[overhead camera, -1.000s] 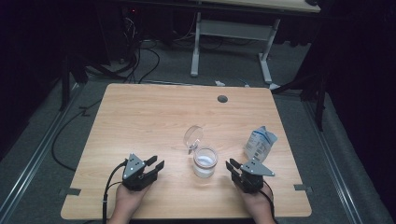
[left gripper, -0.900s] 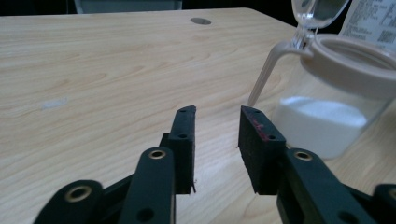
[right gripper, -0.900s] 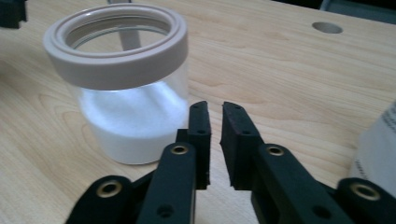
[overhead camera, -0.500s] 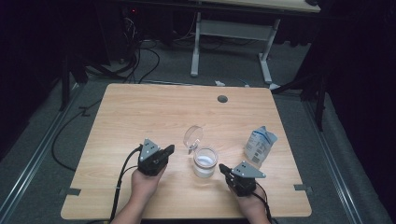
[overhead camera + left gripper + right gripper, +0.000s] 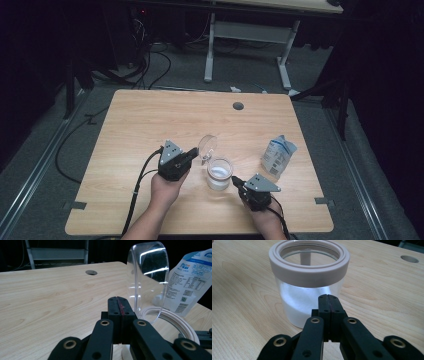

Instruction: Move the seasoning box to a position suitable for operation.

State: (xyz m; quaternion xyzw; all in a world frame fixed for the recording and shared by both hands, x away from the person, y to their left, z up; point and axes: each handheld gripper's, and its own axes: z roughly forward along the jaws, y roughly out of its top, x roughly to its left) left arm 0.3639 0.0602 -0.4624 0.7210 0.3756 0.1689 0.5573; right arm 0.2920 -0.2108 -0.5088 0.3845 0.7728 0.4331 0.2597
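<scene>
A clear jar (image 5: pixel 219 173) with a pale ring rim and white powder in its lower part stands near the table's front middle. Its clear round lid (image 5: pixel 207 145) stands tipped up at the jar's far-left side. My left gripper (image 5: pixel 192 153) is shut and empty, its tips just left of the lid (image 5: pixel 150 277) and near the rim (image 5: pixel 175 321). My right gripper (image 5: pixel 234 180) is also shut and empty, pointing at the jar (image 5: pixel 309 280) from the right, a short way off its wall. In both gripper views the jaws stand pressed together (image 5: pixel 119 305) (image 5: pixel 329 302).
A white and blue printed pouch (image 5: pixel 278 156) stands right of the jar. A round cable hole (image 5: pixel 238 106) sits in the wooden table (image 5: pixel 150 120) toward its far edge. Cables trail from both grippers off the front edge. A desk frame stands on the floor beyond.
Both grippers' jaws have closed from spread to shut. The left hand has moved right and up toward the lid. The right hand has barely shifted.
</scene>
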